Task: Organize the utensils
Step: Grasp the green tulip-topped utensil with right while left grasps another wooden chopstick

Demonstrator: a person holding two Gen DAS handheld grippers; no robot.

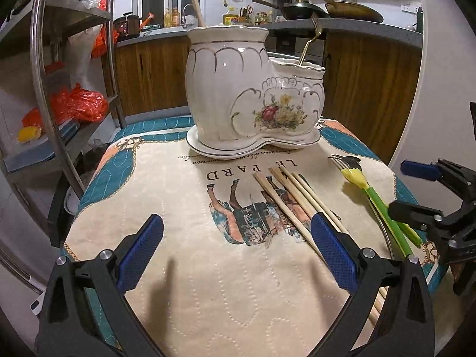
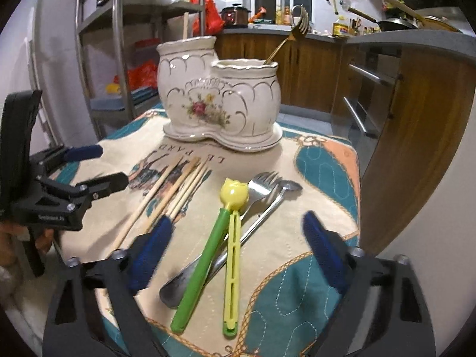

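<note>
Left gripper (image 1: pixel 238 250), jaws spread wide and empty, hovers over the quilted table mat (image 1: pixel 208 291); its right finger (image 1: pixel 333 255) overlaps the near ends of the wooden chopsticks (image 1: pixel 285 196), which lie fanned on the mat. Right gripper (image 2: pixel 238 247), likewise spread wide and holding nothing, hovers above a green-and-yellow clip with a yellow flower head (image 2: pixel 229 238), which lies across a steel fork (image 2: pixel 263 186) and a steel spoon (image 2: pixel 285 189). Beyond the loose utensils stands the white ceramic two-compartment holder (image 2: pixel 220 104) on its matching saucer (image 2: pixel 253 145), floral side toward the cameras. A gold fork (image 2: pixel 297 29) leans out of the lower compartment; a wooden stick (image 2: pixel 186 26) rises from the taller one. Behind: metal shelf rack (image 1: pixel 74 59) with red bags, wooden kitchen cabinets (image 2: pixel 312 71), and a wok (image 1: pixel 300 10) on the counter.
</note>
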